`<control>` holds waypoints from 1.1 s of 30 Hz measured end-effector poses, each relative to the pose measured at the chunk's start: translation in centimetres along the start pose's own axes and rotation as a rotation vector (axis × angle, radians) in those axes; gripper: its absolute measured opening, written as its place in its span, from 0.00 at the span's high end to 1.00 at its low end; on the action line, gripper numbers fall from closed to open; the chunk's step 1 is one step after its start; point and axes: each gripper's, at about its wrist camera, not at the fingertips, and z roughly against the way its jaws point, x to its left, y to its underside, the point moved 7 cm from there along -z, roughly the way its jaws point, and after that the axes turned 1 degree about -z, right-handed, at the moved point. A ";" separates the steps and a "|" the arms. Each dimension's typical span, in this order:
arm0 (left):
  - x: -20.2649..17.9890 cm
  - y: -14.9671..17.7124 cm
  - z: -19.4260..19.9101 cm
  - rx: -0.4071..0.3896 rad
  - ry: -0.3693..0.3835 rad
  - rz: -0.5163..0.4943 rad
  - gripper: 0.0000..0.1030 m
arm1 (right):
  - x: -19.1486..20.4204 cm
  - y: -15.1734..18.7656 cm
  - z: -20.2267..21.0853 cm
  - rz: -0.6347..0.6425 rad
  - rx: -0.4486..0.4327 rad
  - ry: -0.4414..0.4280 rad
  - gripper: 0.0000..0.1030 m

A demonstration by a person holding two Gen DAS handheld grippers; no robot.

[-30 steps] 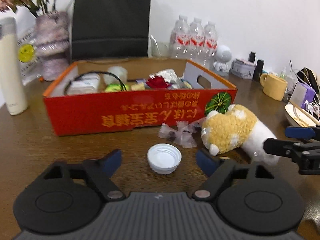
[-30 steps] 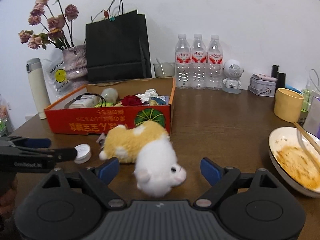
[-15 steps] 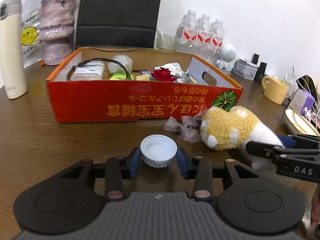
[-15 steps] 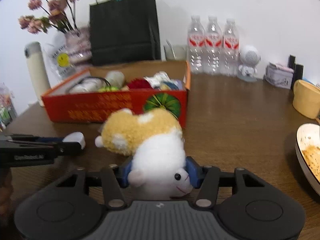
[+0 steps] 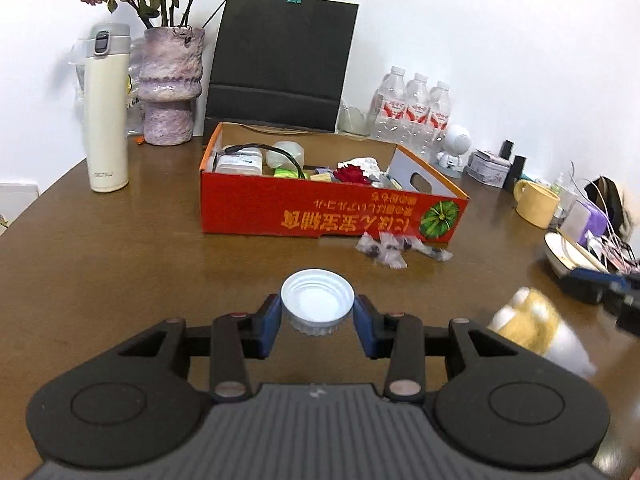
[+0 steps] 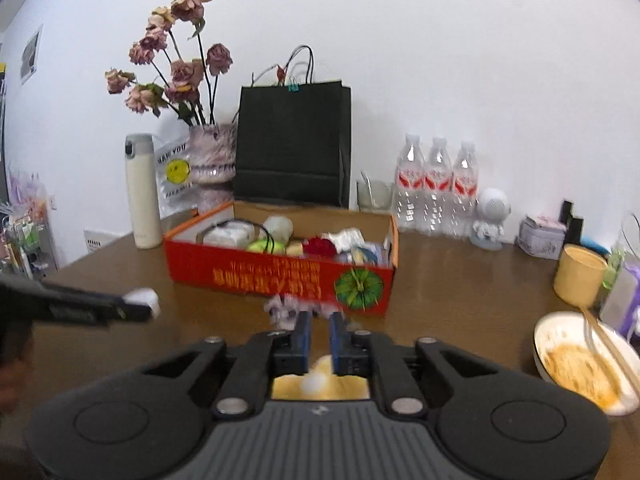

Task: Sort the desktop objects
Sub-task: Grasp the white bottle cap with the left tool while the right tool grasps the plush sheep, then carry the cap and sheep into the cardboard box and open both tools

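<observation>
Left gripper point(image 5: 317, 316) jaws clamped on white bottle cap point(image 5: 317, 303) – lifted above counter point(image 5: 120, 264), short of red box point(image 5: 320, 210). Right gripper point(image 6: 319, 334) jaws pinching yellow-white plush toy point(image 6: 320, 384) – raised.

White cap point(image 5: 317, 303) and plush toy point(image 5: 538, 330), each now lifted off table, box point(image 5: 332, 208) farther away.
</observation>
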 end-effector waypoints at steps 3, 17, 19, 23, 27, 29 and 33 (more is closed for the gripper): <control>-0.1 1.1 1.1 0.004 0.006 -0.008 0.61 | -1.0 2.4 1.8 -0.050 0.030 -0.021 0.45; -0.2 3.7 1.9 0.037 -0.024 -0.005 0.61 | -2.9 8.2 0.3 -0.054 0.173 -0.044 0.46; -0.1 3.6 2.0 0.030 -0.026 -0.010 0.61 | -2.1 6.1 2.5 -0.043 0.089 -0.056 0.47; -0.2 3.1 1.8 0.024 -0.016 -0.004 0.61 | -1.0 1.3 3.2 -0.066 -0.002 -0.113 0.47; -0.2 3.2 1.1 0.033 -0.021 -0.009 0.61 | 0.2 -0.1 -2.6 -0.059 0.059 -0.097 0.48; 0.0 3.3 0.8 0.038 -0.024 -0.012 0.61 | 0.9 0.2 -5.4 -0.060 0.132 -0.092 0.48; 0.3 3.9 -0.1 0.066 -0.017 -0.026 0.60 | 1.6 2.0 -8.0 -0.034 0.245 -0.076 0.48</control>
